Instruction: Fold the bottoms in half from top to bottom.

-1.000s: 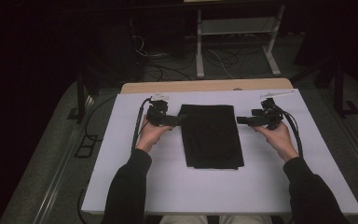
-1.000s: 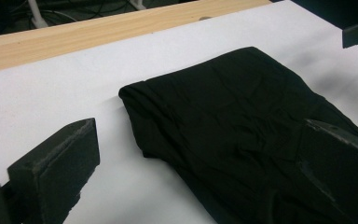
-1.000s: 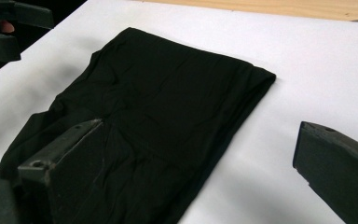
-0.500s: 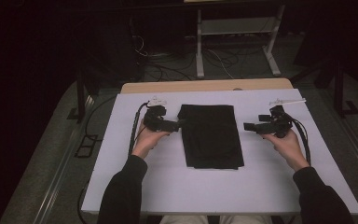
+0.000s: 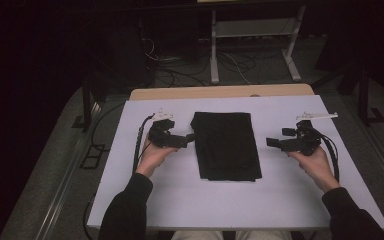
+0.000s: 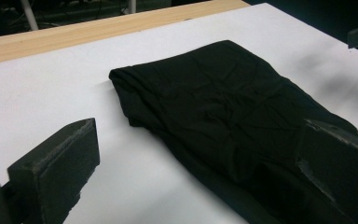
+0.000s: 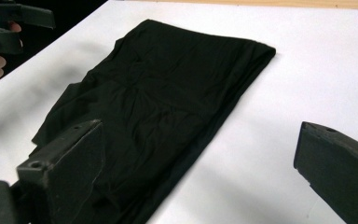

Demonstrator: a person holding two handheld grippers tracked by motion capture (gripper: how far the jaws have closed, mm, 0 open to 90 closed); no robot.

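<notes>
Flanking folded black cloth (image 5: 226, 145) mid-frame, long axis vertical; my left gripper (image 5: 190, 138) nearer, right gripper (image 5: 270, 142) apart, both jaws spread, empty.

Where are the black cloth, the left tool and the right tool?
black cloth (image 5: 226, 145): high view, middle of the folded fabric.
left tool (image 5: 192, 137): high view, at its tips by the cloth's left edge.
right tool (image 5: 270, 142): high view, at its tips, apart from the cloth.

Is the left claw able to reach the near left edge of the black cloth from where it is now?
Probably yes. The left claw is open and lies beside the black cloth, at its left edge. Only bare white table lies between them.
</notes>
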